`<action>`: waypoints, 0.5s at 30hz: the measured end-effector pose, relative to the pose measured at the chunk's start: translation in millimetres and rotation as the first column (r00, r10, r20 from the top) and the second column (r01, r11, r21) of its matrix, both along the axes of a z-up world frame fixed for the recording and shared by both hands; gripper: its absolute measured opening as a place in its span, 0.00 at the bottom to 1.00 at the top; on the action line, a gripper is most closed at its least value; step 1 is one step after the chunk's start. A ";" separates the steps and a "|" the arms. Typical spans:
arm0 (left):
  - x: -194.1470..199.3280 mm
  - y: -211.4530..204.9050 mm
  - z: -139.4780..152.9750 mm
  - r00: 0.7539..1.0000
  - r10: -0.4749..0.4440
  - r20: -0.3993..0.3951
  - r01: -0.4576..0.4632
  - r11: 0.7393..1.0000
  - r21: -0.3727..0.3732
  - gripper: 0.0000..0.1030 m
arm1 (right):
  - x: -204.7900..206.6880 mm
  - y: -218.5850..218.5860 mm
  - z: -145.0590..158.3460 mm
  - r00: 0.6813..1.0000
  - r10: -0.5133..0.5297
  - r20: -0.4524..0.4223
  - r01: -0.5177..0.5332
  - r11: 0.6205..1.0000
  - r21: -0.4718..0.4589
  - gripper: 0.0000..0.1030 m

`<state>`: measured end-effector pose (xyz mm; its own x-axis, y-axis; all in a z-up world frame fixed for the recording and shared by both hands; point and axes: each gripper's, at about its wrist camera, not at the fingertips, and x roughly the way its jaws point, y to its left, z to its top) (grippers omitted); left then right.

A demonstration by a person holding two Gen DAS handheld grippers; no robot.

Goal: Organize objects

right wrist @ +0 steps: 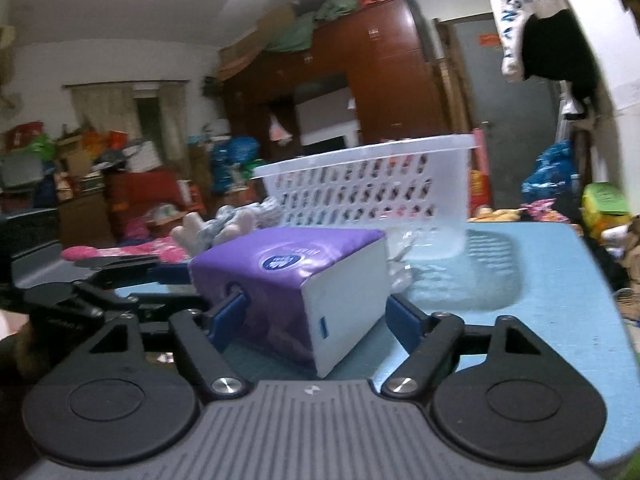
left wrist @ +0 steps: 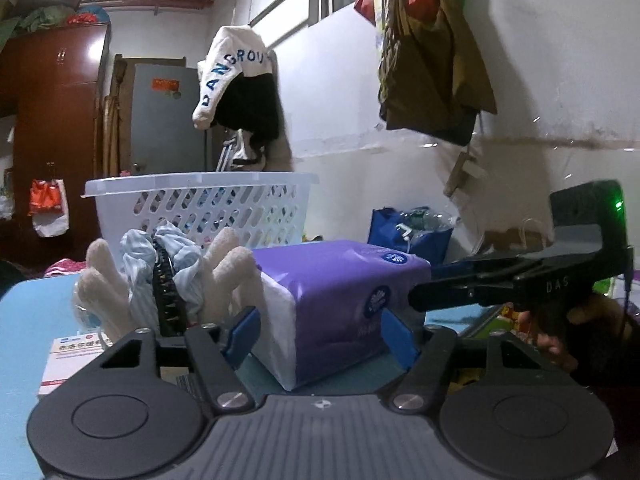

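Tissue pack [left wrist: 340, 304], purple with white ends, sits on the blue surface [right wrist: 560, 280] in front of the white perforated basket [left wrist: 208, 204]. Both tools flank it. The left gripper [left wrist: 316, 334] has its blue pads spread wide on either side of one end of the pack, apparently not squeezing it. The right gripper [right wrist: 316, 322] reaches from the other side, its jaws likewise wide apart around the opposite corner; the left pad looks close to or touching the purple wrap, the right pad stands just clear of the white end. Whether either pad presses in cannot be told from these views.

The pack is soft and will likely dent, so closing squarely on its two broad faces, with the pads well past the edge, should give a firmer hold than pinching a corner. One tool probably suffices; the other would do well to back away so the two do not collide. The likely goal is the basket just behind, so the lift must clear its rim.

Beside the pack lie a cream knitted glove [left wrist: 224, 280], a pale blue striped cloth [left wrist: 140, 256] with a dark comb-like item [left wrist: 166, 292], and a medicine box [left wrist: 76, 352] nearer the camera. Around is a crowded room: a dark red wardrobe [right wrist: 384, 72], a grey door [left wrist: 168, 116], clothes hanging on a rail [left wrist: 432, 48], and bags piled along the walls.
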<state>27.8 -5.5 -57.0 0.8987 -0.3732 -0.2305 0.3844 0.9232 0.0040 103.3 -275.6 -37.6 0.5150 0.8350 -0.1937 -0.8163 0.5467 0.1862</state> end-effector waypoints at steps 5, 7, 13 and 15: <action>14.5 9.7 -8.1 0.999 -0.050 -0.011 0.050 0.998 -0.040 0.61 | 6.8 -1.0 -5.5 0.997 0.079 -0.011 -0.078 0.997 0.027 0.68; 17.4 15.3 -9.1 0.998 -0.059 -0.013 0.058 0.996 -0.060 0.56 | 7.8 1.5 -6.8 0.996 0.083 -0.017 -0.083 0.996 0.018 0.61; 18.0 13.1 -9.3 0.998 -0.066 -0.004 0.065 0.997 -0.051 0.54 | -0.5 4.1 -5.7 0.998 0.056 0.009 -0.056 0.998 0.003 0.57; 16.4 14.7 -9.6 0.998 -0.066 -0.002 0.066 0.996 -0.052 0.53 | -3.4 6.0 -4.8 0.999 0.039 0.028 -0.039 0.999 -0.009 0.55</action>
<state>44.2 9.2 -66.6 0.8709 -0.4432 -0.2125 0.4445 0.8947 -0.0443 99.9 -269.6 -42.4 0.4872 0.8530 -0.1871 -0.8420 0.5157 0.1584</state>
